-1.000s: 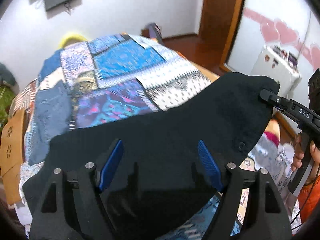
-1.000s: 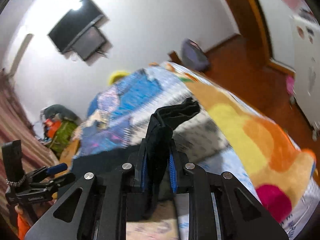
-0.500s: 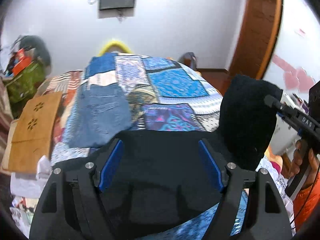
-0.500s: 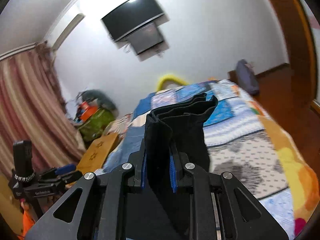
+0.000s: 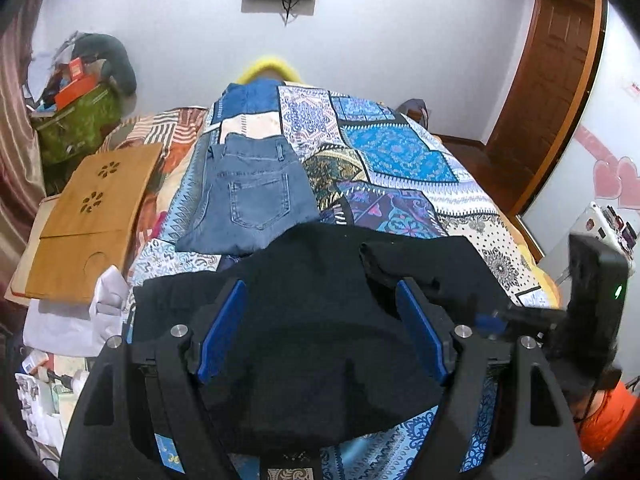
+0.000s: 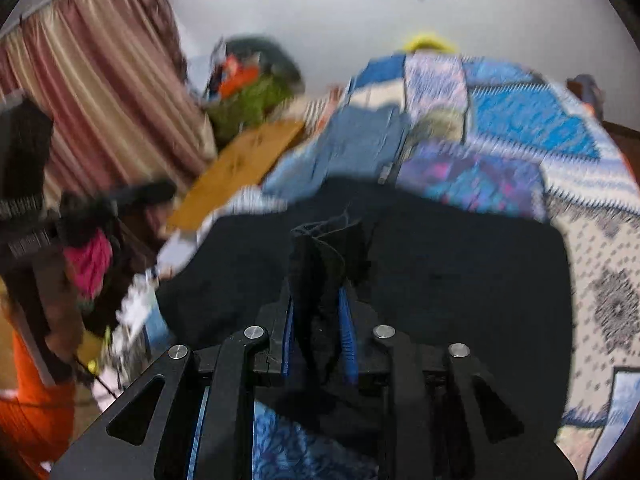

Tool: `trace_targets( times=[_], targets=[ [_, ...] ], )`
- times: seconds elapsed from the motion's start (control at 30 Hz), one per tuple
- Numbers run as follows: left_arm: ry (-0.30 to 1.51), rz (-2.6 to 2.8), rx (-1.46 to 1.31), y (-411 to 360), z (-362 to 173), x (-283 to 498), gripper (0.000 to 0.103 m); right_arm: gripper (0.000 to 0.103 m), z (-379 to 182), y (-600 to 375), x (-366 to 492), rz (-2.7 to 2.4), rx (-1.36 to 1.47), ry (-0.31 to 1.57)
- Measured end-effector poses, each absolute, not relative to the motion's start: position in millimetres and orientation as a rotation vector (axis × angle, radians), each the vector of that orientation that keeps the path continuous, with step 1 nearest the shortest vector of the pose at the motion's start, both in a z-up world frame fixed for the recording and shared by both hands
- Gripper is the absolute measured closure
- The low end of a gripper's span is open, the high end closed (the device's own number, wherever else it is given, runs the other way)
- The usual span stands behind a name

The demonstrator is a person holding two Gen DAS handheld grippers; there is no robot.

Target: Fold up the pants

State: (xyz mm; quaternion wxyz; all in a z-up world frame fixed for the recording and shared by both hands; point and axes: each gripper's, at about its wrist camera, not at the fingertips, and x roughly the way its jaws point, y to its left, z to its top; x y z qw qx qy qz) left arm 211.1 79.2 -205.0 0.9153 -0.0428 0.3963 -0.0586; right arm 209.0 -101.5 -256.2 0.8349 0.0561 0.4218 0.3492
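The black pants (image 5: 320, 312) lie on the patchwork bedspread at the near end of the bed. My left gripper (image 5: 320, 332) is open, its blue pads wide apart just above the black cloth. My right gripper (image 6: 316, 300) is shut on a bunched edge of the black pants (image 6: 440, 264), held low over the rest of the cloth. In the left wrist view the right gripper (image 5: 504, 316) shows at the right edge of the pants, with a fold of cloth laid over toward the middle.
Folded blue jeans (image 5: 252, 200) lie on the bedspread (image 5: 400, 152) beyond the black pants. A wooden lap board (image 5: 88, 216) lies at the bed's left side, with white cloth (image 5: 80, 316) below it. A green bag (image 5: 76, 124) of clutter stands by the wall. A door (image 5: 552, 80) is at right.
My right gripper has swung down and leftward with the pants edge, laying the raised cloth over the rest. The left gripper stays open over the pants.
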Motion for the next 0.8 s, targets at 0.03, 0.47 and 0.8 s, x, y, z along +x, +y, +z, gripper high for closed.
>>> trace_targets(
  times=[0.03,0.47,0.8],
  targets=[
    [0.818,-0.122,-0.085,77,-206,213,0.026,0.08,-261,-98,208,0.735,0.107,0.919],
    [0.848,-0.216,-0.039,22,-216,243,0.026,0.059,-213,-159,212,0.683,0.07,0.784],
    [1.036,-0.335,0.08,-49,-278,275,0.062,0.074,-278,-200,249,0.574,0.069,0.936]
  ],
)
